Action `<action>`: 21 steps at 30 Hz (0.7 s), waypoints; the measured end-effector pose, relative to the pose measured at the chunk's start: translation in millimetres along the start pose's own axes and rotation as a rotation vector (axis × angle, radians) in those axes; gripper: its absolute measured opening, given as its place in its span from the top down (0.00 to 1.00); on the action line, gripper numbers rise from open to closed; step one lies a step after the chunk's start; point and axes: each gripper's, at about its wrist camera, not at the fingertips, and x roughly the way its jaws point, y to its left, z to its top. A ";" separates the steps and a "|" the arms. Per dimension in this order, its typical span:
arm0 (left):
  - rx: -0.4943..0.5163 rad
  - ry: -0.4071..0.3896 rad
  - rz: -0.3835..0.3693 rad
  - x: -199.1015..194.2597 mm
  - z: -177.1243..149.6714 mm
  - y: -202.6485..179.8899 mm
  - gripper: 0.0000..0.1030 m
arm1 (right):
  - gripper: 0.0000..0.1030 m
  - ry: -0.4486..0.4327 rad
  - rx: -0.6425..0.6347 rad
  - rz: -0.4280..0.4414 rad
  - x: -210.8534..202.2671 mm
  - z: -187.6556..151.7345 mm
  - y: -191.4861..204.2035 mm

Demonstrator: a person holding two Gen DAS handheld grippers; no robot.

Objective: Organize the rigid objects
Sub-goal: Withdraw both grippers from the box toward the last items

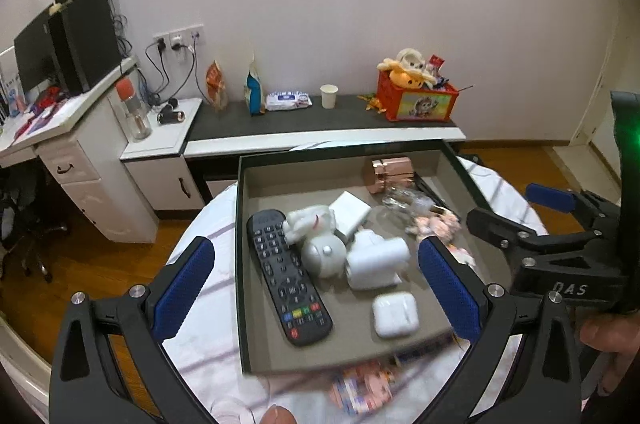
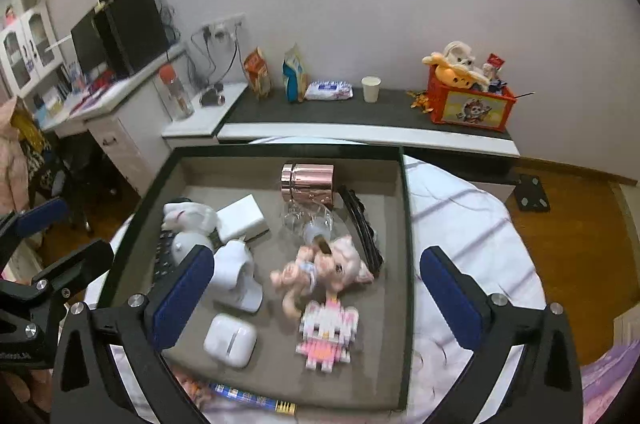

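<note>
A dark-rimmed grey box [image 1: 242,264] [image 2: 406,224] lies on the round white-clothed table. It holds a black remote [image 1: 286,274], a white rabbit toy [image 1: 314,230] [image 2: 188,220], a white charger [image 1: 378,262] [image 2: 236,276], a white earbud case [image 1: 395,314] [image 2: 230,340], a white block [image 2: 242,218], a rose-gold cylinder [image 2: 308,180], a clear glass piece [image 2: 306,220], a pink doll [image 2: 320,272], a pink-white block cat [image 2: 326,332] and a black comb [image 2: 360,224]. My left gripper [image 1: 316,288] is open above the box. My right gripper [image 2: 316,300] is open above it, empty.
A low dark-topped cabinet [image 2: 360,116] stands behind with snack bags, a wipes pack [image 2: 328,90], a paper cup [image 2: 370,88] and a red toy crate [image 2: 468,104]. A white desk with a monitor [image 1: 36,60] is at left. A patterned pen [image 2: 252,398] lies at the box's front edge.
</note>
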 end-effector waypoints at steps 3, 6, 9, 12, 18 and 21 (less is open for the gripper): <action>0.010 -0.016 -0.004 -24.2 -11.9 -5.7 0.00 | 0.00 -0.028 0.002 -0.007 -25.6 -13.2 1.1; 0.011 -0.038 0.002 -48.1 -26.5 -10.6 0.00 | 0.00 -0.068 0.009 0.001 -53.7 -26.9 0.1; -0.007 -0.056 0.004 -67.9 -42.2 -12.2 0.00 | 0.00 -0.105 0.029 -0.005 -76.7 -40.7 -3.5; -0.019 -0.047 0.018 -78.7 -57.0 -15.1 0.00 | 0.00 -0.115 0.049 -0.021 -90.9 -54.6 -5.7; -0.062 -0.034 0.041 -93.0 -83.3 -14.0 0.00 | 0.00 -0.091 0.045 -0.026 -101.8 -80.2 -1.8; -0.085 -0.028 0.050 -97.1 -93.9 -12.6 0.00 | 0.00 -0.069 0.043 -0.015 -101.7 -88.2 1.6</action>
